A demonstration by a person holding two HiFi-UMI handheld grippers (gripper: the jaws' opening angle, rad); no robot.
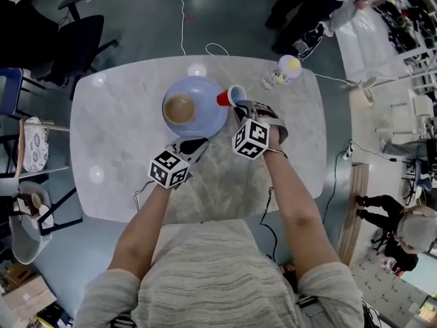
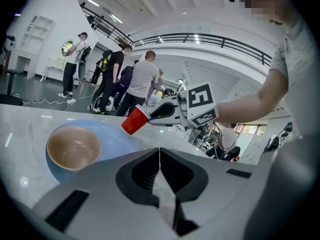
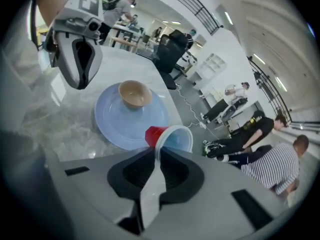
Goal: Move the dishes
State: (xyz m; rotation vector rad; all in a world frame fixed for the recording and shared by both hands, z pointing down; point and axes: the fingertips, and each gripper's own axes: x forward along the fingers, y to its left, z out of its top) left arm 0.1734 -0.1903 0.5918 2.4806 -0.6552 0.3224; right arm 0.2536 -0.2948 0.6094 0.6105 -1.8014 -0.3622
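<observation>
- The red cup (image 1: pixel 227 98) is hanging in the air, tipped onto its side just off the far right edge of the blue plate (image 1: pixel 207 118). Its base is pointing toward the plate and its open mouth is facing back at the tool carrying it.
- The right tool (image 1: pixel 239 105) is pinching the cup's thin wall at the rim, with the jaws closing on it. That edge grip is likely why the cup is lying over rather than hanging upright.
- The cup is looking empty inside, so the tilt is risking no spill.
- The plate is sitting flat on the counter (image 1: pixel 116 142), carrying a tan bowl (image 1: pixel 179 108) left of its middle. This is leaving bare plate on the cup's side — plausibly a spot for gathering the dishes together, though that is a guess.
- The left tool (image 1: pixel 200 143) is waiting at the plate's near edge with its jaws pressed together and nothing between them. It is seeming to stand by, perhaps to steady or take the plate.
- A small bottle (image 1: pixel 283 71) is standing well apart at the far right of the counter.
- People are standing on the floor beyond the counter.
</observation>
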